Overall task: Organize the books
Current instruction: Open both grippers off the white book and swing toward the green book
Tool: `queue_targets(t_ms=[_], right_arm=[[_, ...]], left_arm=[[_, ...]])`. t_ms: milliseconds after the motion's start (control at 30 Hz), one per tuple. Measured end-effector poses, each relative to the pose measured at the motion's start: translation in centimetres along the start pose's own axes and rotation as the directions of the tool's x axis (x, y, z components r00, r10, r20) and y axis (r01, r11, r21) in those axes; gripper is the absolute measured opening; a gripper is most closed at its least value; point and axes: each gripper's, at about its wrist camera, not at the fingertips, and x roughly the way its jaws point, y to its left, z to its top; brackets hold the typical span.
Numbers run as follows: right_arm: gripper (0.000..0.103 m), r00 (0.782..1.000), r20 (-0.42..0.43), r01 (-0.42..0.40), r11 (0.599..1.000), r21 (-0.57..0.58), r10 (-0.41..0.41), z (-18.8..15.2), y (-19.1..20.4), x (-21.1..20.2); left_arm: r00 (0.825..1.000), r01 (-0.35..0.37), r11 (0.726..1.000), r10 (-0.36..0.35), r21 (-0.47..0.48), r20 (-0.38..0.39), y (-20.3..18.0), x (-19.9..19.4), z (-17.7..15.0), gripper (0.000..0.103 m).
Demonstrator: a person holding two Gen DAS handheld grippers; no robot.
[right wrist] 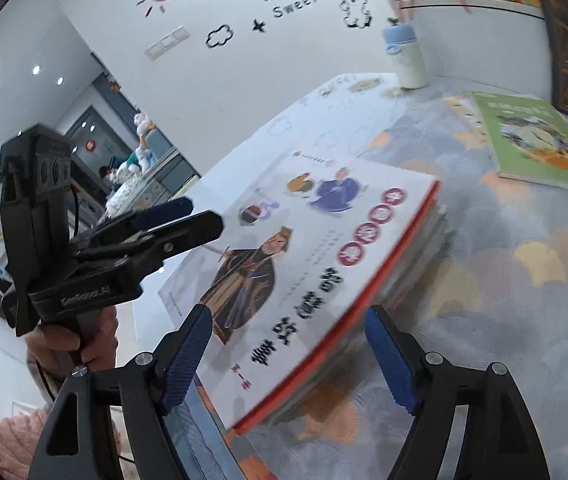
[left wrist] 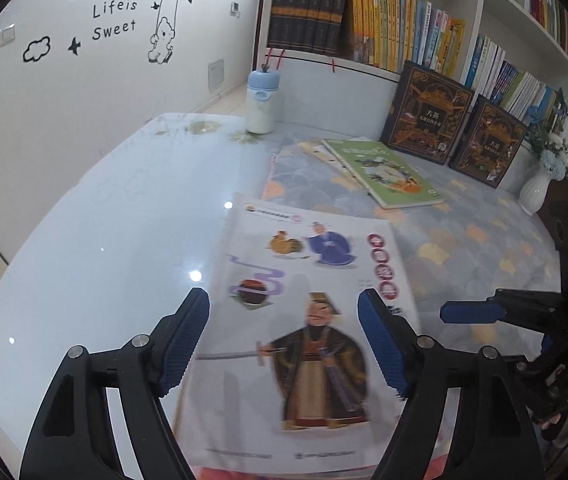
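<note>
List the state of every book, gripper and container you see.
left hand-held gripper: open, holding nothing
right hand-held gripper: open, holding nothing
white picture book: closed, flat atop a stack
green book: closed, lying flat
two dark books: upright, leaning against shelf
blue-lidded bottle: upright, lid on

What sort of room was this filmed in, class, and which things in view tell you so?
Probably a child's study or reading corner at home: a packed bookshelf, cartoon wall stickers reading "Life is Sweet", and picture books lying on a patterned table.
</note>
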Motion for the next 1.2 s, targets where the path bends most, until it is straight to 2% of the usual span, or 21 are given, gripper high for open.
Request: queue_targets(t_ms=[100,200,300,400,433,467,500,533,567,600,633,667,700,733,833,867,900,1000,1067,1200], right_arm=[[0.078,1.0,-0.001,-0.013,0.998,0.06,0.013,-0.7,-2.1,-1.1],[0.078,1.0,0.005,0.029,0.995,0.091,-0.03,-1.7,-5.0,-2.6],[0.078,0.99,0.043,0.127,0.983,0.133,-0.134,-2.8,-9.1,-5.0],[0.078,0.963,0.097,0.229,0.951,0.205,-0.253,-4.1,-13.6,-8.1],[0.078,0.945,0.111,0.281,0.936,0.212,-0.309,-4.6,-14.8,-9.2],[0.078,0.892,0.12,0.408,0.889,0.206,-0.437,-5.3,-16.1,-10.2],[0.078,0.845,0.124,0.492,0.847,0.2,-0.52,-5.7,-16.7,-10.5],[0.078,0.784,0.134,0.578,0.792,0.197,-0.606,-6.3,-17.5,-10.9],[0.078,0.736,0.144,0.63,0.747,0.213,-0.661,-7.0,-18.5,-11.1],[0.079,0.751,0.095,0.613,0.743,0.27,-0.653,-7.2,-19.9,-11.2],[0.083,0.781,0.087,0.568,0.762,0.31,-0.618,-7.3,-21.1,-11.4],[0.086,0.802,0.127,0.521,0.786,0.333,-0.584,-7.3,-21.4,-12.0],[0.09,0.813,0.139,0.495,0.797,0.346,-0.565,-7.4,-21.7,-12.2],[0.092,0.818,0.132,0.492,0.799,0.344,-0.561,-7.3,-21.7,-12.1],[0.099,0.805,0.1,0.536,0.79,0.297,-0.584,-6.6,-21.1,-11.1],[0.099,0.799,0.091,0.551,0.784,0.286,-0.594,-6.4,-20.9,-10.8],[0.1,0.798,0.088,0.555,0.783,0.282,-0.597,-6.5,-21.0,-10.7],[0.102,0.814,0.103,0.524,0.798,0.296,-0.572,-6.9,-21.4,-11.1],[0.102,0.817,0.107,0.517,0.802,0.299,-0.567,-7.1,-21.4,-11.1],[0.103,0.821,0.11,0.51,0.806,0.302,-0.561,-7.1,-21.3,-11.2]], left_arm=[[0.999,0.039,0.999,-0.039,-0.027,0.004,-1.2,-0.1,0.3,0.076],[0.998,0.059,0.998,-0.058,-0.033,0.015,-3.4,-0.2,1.3,0.076],[0.995,0.069,0.991,-0.06,-0.115,0.078,-5.5,-0.4,2.8,0.076],[0.99,0.095,0.98,-0.075,-0.175,0.118,-8.9,0.6,4.4,0.078],[0.99,0.085,0.979,-0.062,-0.185,0.125,-10.4,1.2,4.4,0.078],[0.989,0.084,0.98,-0.06,-0.182,0.134,-12.3,2.2,4.3,0.078],[0.987,0.095,0.981,-0.072,-0.167,0.143,-14.0,3.1,4.0,0.078],[0.986,0.102,0.984,-0.081,-0.148,0.143,-15.6,4.3,3.5,0.078],[0.99,0.09,0.987,-0.074,-0.131,0.124,-17.6,6.1,2.6,0.078],[0.992,0.08,0.99,-0.067,-0.118,0.109,-18.7,7.4,1.8,0.078],[0.994,0.063,0.992,-0.053,-0.108,0.091,-19.7,8.9,0.8,0.078],[0.997,0.041,0.994,-0.035,-0.099,0.064,-20.4,10.0,0.0,0.077],[1.0,0.022,0.998,-0.021,-0.067,0.017,-21.4,11.5,-0.6,0.077],[1.0,0.015,1.0,-0.015,-0.024,0.001,-22.4,12.3,-1.0,0.077],[0.999,-0.037,0.998,0.039,0.058,-0.034,-23.9,14.0,-2.1,0.077],[0.995,-0.051,0.997,0.056,0.063,-0.083,-23.9,15.0,-2.3,0.078],[0.992,-0.036,0.998,0.042,0.055,-0.116,-23.8,15.5,-2.4,0.08],[0.995,-0.016,1.0,0.018,0.022,-0.1,-23.0,15.1,-2.1,0.082],[0.994,-0.013,0.999,0.016,0.029,-0.108,-23.2,15.4,-2.1,0.087],[0.992,-0.036,0.998,0.041,0.051,-0.116,-23.7,15.6,-2.3,0.087]])
